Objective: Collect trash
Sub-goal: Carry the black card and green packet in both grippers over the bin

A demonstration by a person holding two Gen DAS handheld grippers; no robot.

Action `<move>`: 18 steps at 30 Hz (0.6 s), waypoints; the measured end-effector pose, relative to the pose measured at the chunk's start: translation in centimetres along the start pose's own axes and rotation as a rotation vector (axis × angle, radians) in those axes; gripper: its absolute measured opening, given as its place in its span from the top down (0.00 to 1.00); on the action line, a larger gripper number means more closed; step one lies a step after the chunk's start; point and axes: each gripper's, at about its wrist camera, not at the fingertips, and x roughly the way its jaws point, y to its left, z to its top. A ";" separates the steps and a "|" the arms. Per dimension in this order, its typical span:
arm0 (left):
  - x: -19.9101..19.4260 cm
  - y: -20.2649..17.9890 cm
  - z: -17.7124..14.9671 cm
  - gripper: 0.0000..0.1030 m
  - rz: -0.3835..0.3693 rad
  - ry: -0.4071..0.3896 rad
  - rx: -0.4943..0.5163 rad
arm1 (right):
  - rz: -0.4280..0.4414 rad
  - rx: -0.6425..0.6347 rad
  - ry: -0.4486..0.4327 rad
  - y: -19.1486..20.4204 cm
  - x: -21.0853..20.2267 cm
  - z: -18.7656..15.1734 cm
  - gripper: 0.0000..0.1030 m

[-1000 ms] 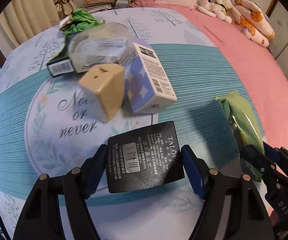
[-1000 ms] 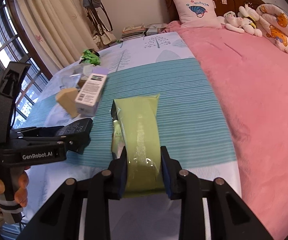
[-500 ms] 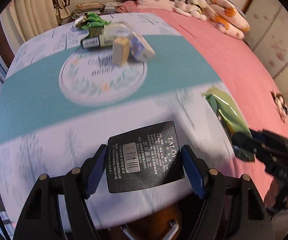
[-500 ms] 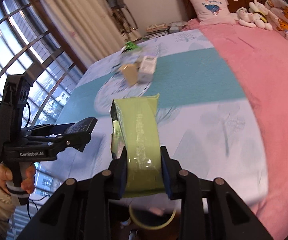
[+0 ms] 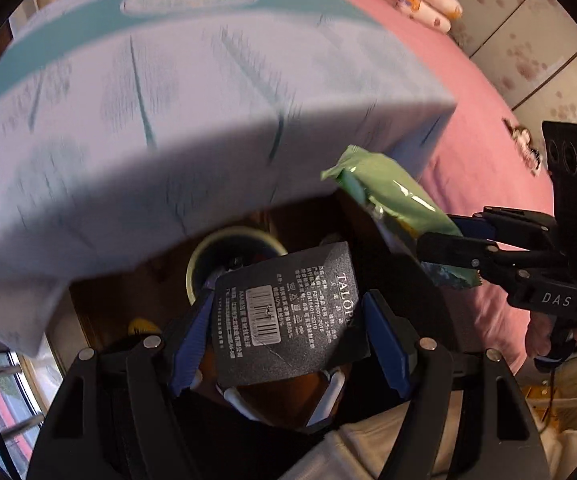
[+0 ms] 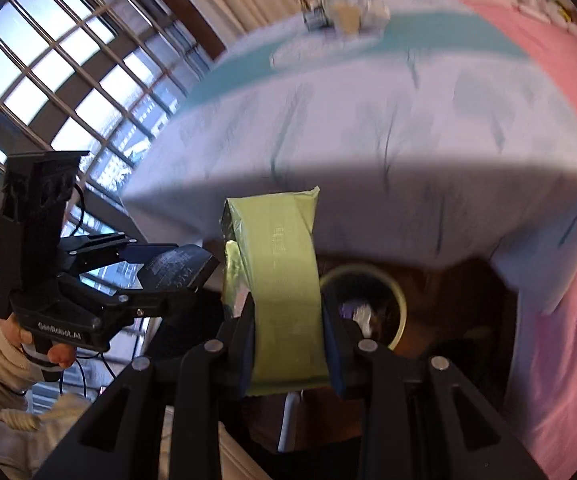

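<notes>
Left wrist view now looks past the bed's edge (image 5: 208, 168) to the floor, where a second ago it faced the bedspread. My left gripper (image 5: 288, 336) keeps the black packet (image 5: 288, 320) clamped, now over the yellow-rimmed bin (image 5: 198, 258). My right gripper (image 6: 288, 340) holds the green wrapper (image 6: 284, 280) pinched narrow, just beside that bin (image 6: 398, 300). I judge both pieces ready to drop; more trash (image 6: 344, 12) remains on the bed.
</notes>
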 end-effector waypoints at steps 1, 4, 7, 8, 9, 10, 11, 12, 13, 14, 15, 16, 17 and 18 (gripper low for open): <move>0.7 0.2 -0.5 0.30 -0.001 0.015 -0.006 | -0.010 0.006 0.024 -0.2 1.1 -0.6 0.72; 4.1 1.0 -1.7 0.30 0.000 0.056 -0.013 | -0.023 0.048 0.105 -1.2 5.0 -2.2 0.72; 7.9 1.4 -2.4 0.30 0.053 0.064 0.019 | -0.036 0.106 0.161 -2.9 8.7 -3.1 0.72; 9.0 1.5 -2.4 0.30 0.065 0.063 0.026 | -0.044 0.134 0.171 -3.7 10.0 -3.4 0.72; 10.1 1.7 -2.3 0.30 0.074 0.062 0.027 | -0.053 0.152 0.176 -4.3 11.0 -3.7 0.72; 11.1 2.1 -2.2 0.30 0.081 0.059 0.021 | -0.063 0.179 0.185 -5.2 12.3 -3.9 0.72; 12.3 2.5 -2.1 0.30 0.080 0.052 0.012 | -0.066 0.197 0.187 -5.6 13.1 -4.2 0.72; 13.2 2.8 -1.9 0.30 0.077 0.045 0.002 | -0.077 0.216 0.184 -6.4 14.2 -4.4 0.72; 14.1 3.2 -1.7 0.30 0.071 0.039 -0.012 | -0.095 0.239 0.184 -7.2 15.4 -4.5 0.72; 15.2 3.6 -1.7 0.30 0.057 0.034 -0.027 | -0.098 0.254 0.185 -7.6 16.2 -4.7 0.72; 15.9 3.9 -1.8 0.30 0.050 0.034 -0.038 | -0.098 0.275 0.187 -8.3 17.2 -5.0 0.72; 16.9 4.3 -1.3 0.30 0.045 0.040 -0.049 | -0.103 0.291 0.188 -8.8 18.1 -5.2 0.72; 17.8 4.7 -1.2 0.30 0.039 0.040 -0.060 | -0.110 0.313 0.191 -9.8 19.2 -5.3 0.72; 18.4 5.0 -1.2 0.30 0.035 0.039 -0.067 | -0.107 0.327 0.191 -10.3 19.9 -5.4 0.72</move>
